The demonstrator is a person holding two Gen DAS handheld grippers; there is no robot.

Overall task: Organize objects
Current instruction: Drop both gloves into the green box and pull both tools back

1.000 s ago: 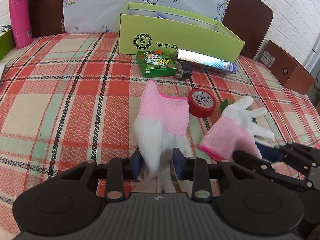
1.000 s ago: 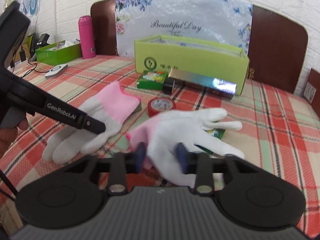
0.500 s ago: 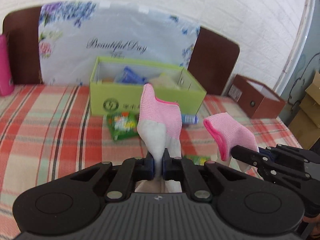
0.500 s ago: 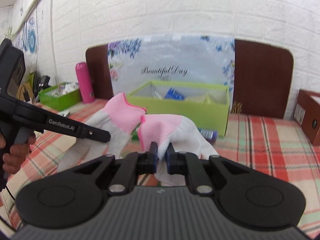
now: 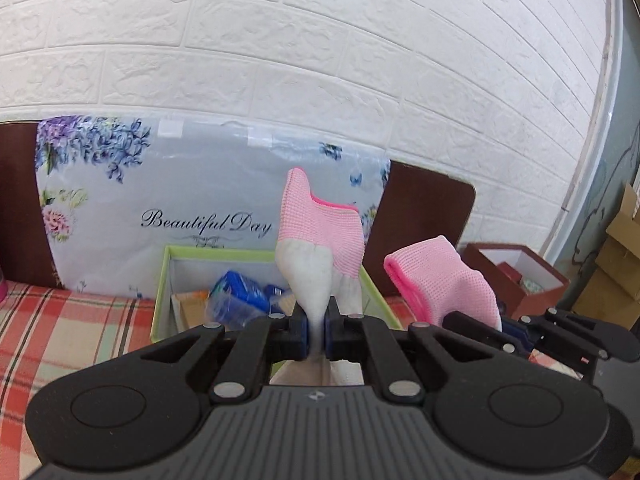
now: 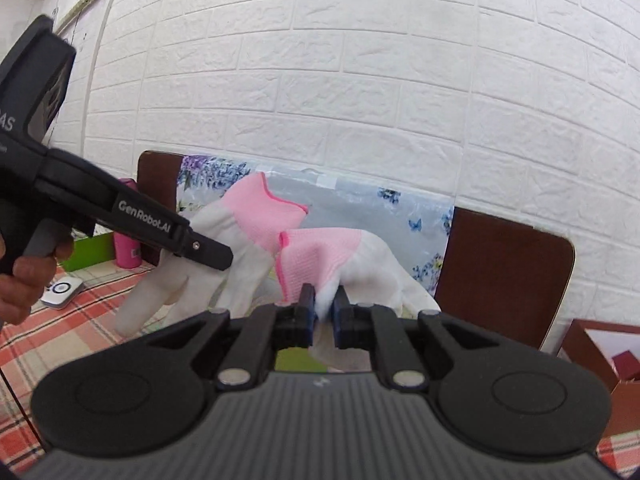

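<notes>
Two pink-cuffed white work gloves hang in the air, one in each gripper. My left gripper point(image 5: 316, 330) is shut on the white part of one glove point(image 5: 320, 236), whose pink cuff stands up in front of the green box point(image 5: 160, 296). My right gripper point(image 6: 324, 318) is shut on the other glove point(image 6: 340, 260), pink cuff to the left, white fingers drooping right. In the left wrist view the right gripper point(image 5: 516, 334) shows at the right with its glove point(image 5: 444, 284). The right wrist view shows the left gripper point(image 6: 212, 254) at the left, a hand on its handle, with its glove point(image 6: 240, 236).
The open green box holds blue packets point(image 5: 240, 292) and a card. A floral "Beautiful Day" bag point(image 5: 120, 208) leans on brown chair backs behind it. A brown box point(image 5: 520, 276) stands at the right, a pink bottle point(image 6: 128, 248) and a white device point(image 6: 62, 290) at the left on the plaid tablecloth point(image 5: 60, 328).
Both grippers closed on the gloves lying on the table and lifted them up. The views have tilted from the tabletop toward the wall, and the green box now sits just below the gloves.
</notes>
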